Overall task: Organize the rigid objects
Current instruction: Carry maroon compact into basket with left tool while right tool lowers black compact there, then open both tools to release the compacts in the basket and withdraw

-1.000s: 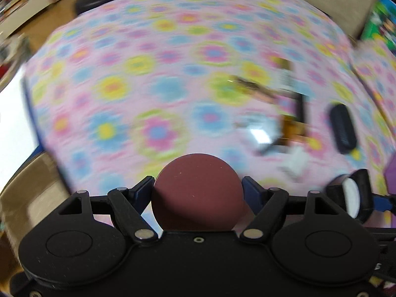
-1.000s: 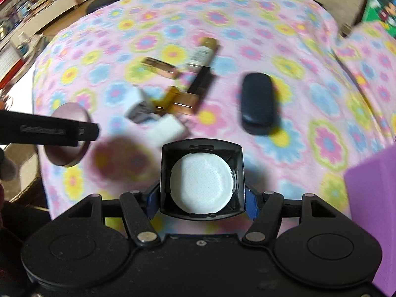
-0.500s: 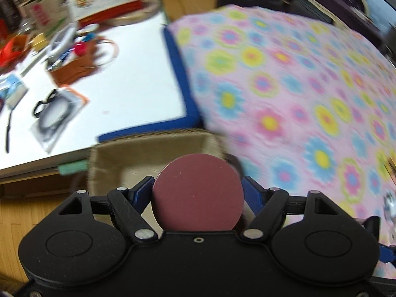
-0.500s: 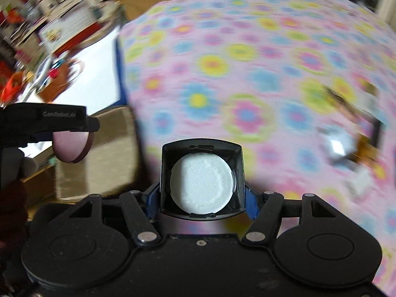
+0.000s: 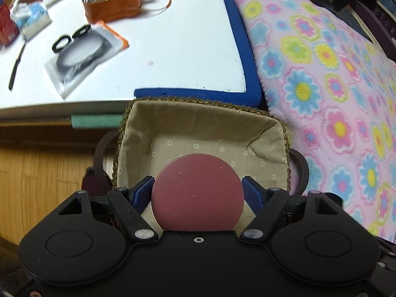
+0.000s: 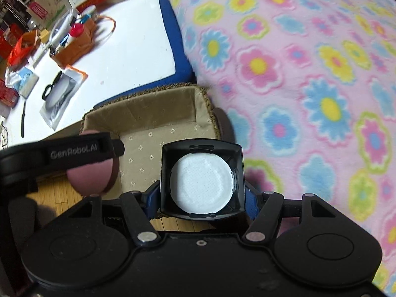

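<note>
My left gripper (image 5: 198,193) pinches the maroon disc (image 5: 198,193); my right gripper (image 6: 201,185) clamps the black case (image 6: 201,180). Both hang over the lined basket (image 5: 198,113), lower centre. Next, I judge: lower, release.

"GenRobot.AI" is printed in grey on the left gripper's (image 6: 91,173) black side.

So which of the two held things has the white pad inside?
The square black case in the right gripper; its round white pad faces the camera. The left gripper holds a plain maroon disc.
</note>
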